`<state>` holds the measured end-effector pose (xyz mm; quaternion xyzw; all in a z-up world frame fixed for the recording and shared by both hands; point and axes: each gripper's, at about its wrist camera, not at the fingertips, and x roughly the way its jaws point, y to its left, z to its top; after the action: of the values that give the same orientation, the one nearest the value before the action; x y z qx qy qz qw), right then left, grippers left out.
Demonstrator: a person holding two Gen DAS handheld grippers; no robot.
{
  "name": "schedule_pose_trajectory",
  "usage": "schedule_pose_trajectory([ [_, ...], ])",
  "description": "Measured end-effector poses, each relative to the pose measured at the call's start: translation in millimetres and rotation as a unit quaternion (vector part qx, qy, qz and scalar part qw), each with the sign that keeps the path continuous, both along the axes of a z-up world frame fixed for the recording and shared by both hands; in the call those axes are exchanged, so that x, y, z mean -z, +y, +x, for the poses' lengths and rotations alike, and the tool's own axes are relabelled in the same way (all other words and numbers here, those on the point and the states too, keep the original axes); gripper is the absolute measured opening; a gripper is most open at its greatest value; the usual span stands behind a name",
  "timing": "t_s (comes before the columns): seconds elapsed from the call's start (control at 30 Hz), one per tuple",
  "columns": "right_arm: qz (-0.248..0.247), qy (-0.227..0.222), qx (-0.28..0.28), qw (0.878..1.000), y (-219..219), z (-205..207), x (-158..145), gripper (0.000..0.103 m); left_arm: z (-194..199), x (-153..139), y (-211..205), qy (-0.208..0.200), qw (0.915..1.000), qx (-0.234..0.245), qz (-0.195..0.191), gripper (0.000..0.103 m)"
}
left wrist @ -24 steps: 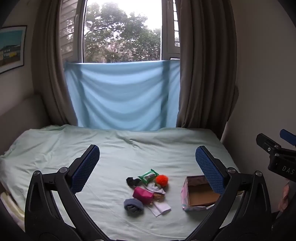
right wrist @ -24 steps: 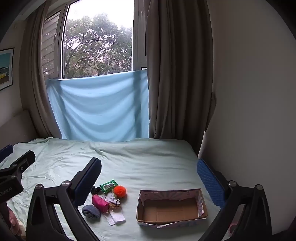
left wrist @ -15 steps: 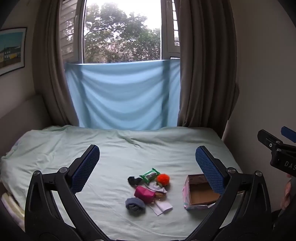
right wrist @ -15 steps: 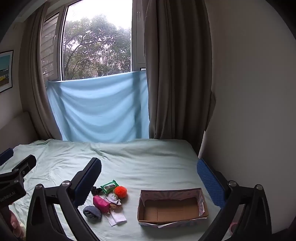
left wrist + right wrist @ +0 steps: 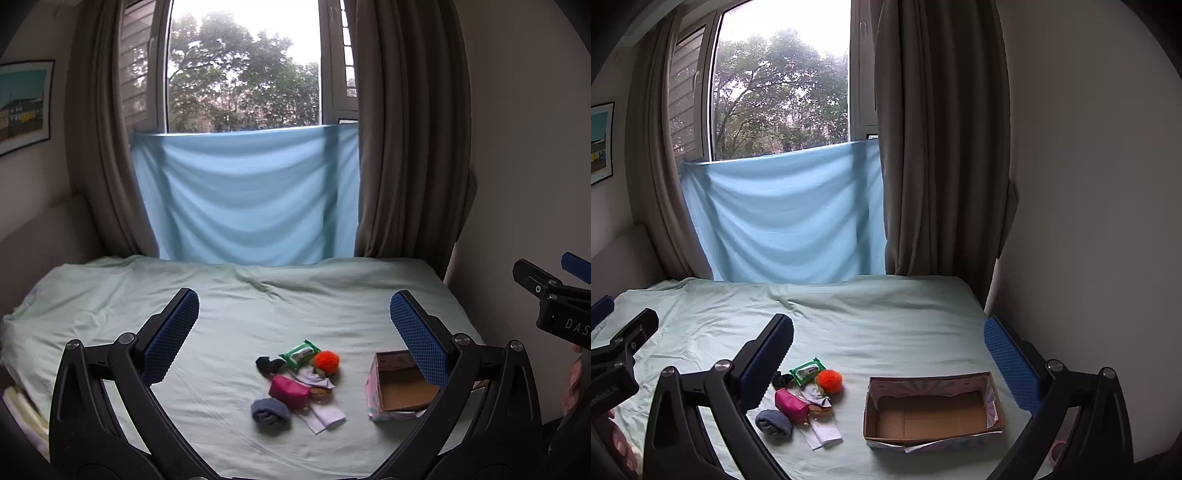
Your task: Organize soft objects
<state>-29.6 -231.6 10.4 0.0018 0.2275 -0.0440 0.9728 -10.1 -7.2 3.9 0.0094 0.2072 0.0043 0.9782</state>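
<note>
Both grippers wide open above the bed, holding nothing

The left gripper (image 5: 294, 323) and right gripper (image 5: 888, 349) stood spread, touching nothing; the left's right finger hid part of the cardboard box (image 5: 400, 391). Ahead of both, on the green sheet (image 5: 886, 325), lay a pile of soft objects (image 5: 295, 384), its small middle pieces hard to identify, the box just right of it
</note>
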Motion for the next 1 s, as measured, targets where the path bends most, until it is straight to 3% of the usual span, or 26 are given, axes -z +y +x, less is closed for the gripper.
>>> schedule_pose_trajectory([
  [0.33, -0.002, -0.001, 0.006, 1.000, 0.2, -0.6, 0.6, 0.103, 0.3, -0.5, -4.2, -0.006, 1.0000, 0.002, 0.007, 0.103],
  [1.0, -0.002, -0.001, 0.011, 1.000, -1.7, 1.4, 0.1, 0.103, 5.1, 3.6, 4.5, 0.004, 0.9998, 0.005, -0.018, 0.103],
])
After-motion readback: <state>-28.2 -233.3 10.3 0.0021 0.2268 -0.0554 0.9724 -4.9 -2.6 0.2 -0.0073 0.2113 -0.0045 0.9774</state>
